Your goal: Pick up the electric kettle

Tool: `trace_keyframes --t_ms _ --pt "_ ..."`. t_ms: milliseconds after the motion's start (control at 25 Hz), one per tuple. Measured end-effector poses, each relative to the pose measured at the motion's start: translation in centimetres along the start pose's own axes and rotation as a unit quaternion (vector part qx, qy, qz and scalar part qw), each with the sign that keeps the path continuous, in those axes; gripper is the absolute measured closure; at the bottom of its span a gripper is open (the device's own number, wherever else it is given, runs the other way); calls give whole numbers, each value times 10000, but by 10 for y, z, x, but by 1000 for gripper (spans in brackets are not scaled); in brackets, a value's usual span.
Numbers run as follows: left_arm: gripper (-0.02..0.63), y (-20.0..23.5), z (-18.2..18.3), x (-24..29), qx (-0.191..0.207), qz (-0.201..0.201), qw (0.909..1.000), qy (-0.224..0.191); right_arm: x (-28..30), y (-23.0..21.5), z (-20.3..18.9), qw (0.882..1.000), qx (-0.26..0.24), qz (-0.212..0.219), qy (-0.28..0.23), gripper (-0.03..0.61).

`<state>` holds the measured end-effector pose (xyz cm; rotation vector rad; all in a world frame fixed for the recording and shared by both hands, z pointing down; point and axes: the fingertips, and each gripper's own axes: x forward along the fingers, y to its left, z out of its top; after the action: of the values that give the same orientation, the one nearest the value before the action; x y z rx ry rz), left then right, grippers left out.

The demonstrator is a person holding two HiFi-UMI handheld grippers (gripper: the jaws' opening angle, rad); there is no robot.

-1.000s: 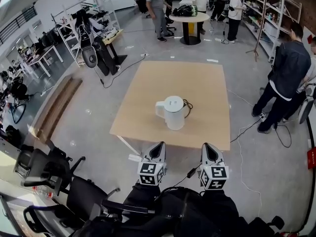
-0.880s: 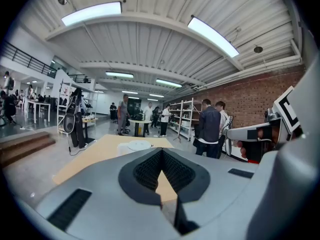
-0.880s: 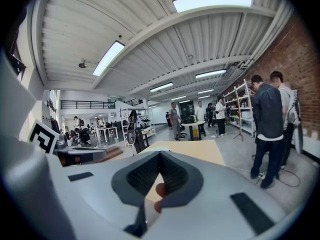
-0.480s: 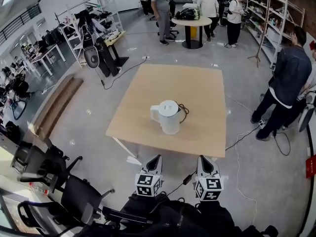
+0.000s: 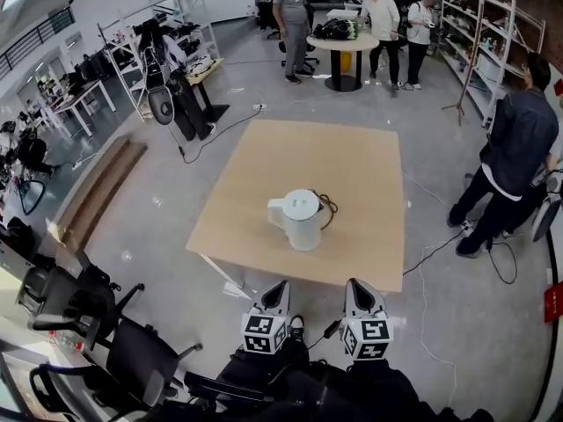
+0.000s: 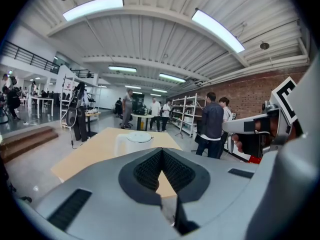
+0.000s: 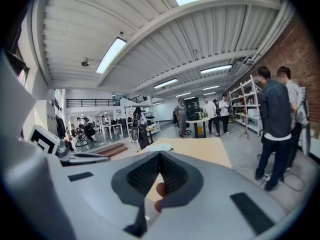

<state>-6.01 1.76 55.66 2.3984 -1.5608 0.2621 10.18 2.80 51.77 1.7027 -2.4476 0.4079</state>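
Observation:
A white electric kettle [image 5: 299,220] with a lid and a handle on its left stands upright near the middle of a light wooden table [image 5: 352,161]. A black cord [image 5: 328,204] lies behind it. Both grippers hang short of the table's near edge, over the floor. My left gripper [image 5: 279,287] and right gripper [image 5: 354,285] point toward the kettle, jaws shut, nothing held. The kettle [image 6: 131,141] shows just above the left gripper [image 6: 161,152] in the left gripper view. Only the kettle's lid [image 7: 156,147] peeks over the right gripper [image 7: 160,155] in the right gripper view.
Two people [image 5: 515,152] stand right of the table, with cables [image 5: 435,244] on the floor nearby. More people gather round a round table [image 5: 345,44] at the back. Shelves [image 5: 488,25] line the right wall. Office chairs [image 5: 84,310] crowd the lower left.
Both grippers have sunk lower in the head view, a little farther from the table's near edge. Their jaws stay shut. The kettle has not moved on the table.

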Motion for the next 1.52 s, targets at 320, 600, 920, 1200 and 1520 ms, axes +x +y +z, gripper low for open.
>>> trace_keyframes --t_ms 320,600,920,1200,1520 --pt "617 29 36 45 52 -127 9997 -185 50 -2 35 9997 -95 -93 -187 578" --pt "617 66 57 86 122 -231 9995 -174 104 1 51 9996 -38 -170 -232 578" --pt "617 109 64 113 56 -324 9994 -71 157 17 55 9998 -50 -182 -63 578" --pt "617 138 63 129 -59 -429 9990 -60 187 10 56 9991 -46 -421 44 578" --pt "617 150 59 142 -183 -524 9985 21 207 6 55 9986 -77 -493 190 578"
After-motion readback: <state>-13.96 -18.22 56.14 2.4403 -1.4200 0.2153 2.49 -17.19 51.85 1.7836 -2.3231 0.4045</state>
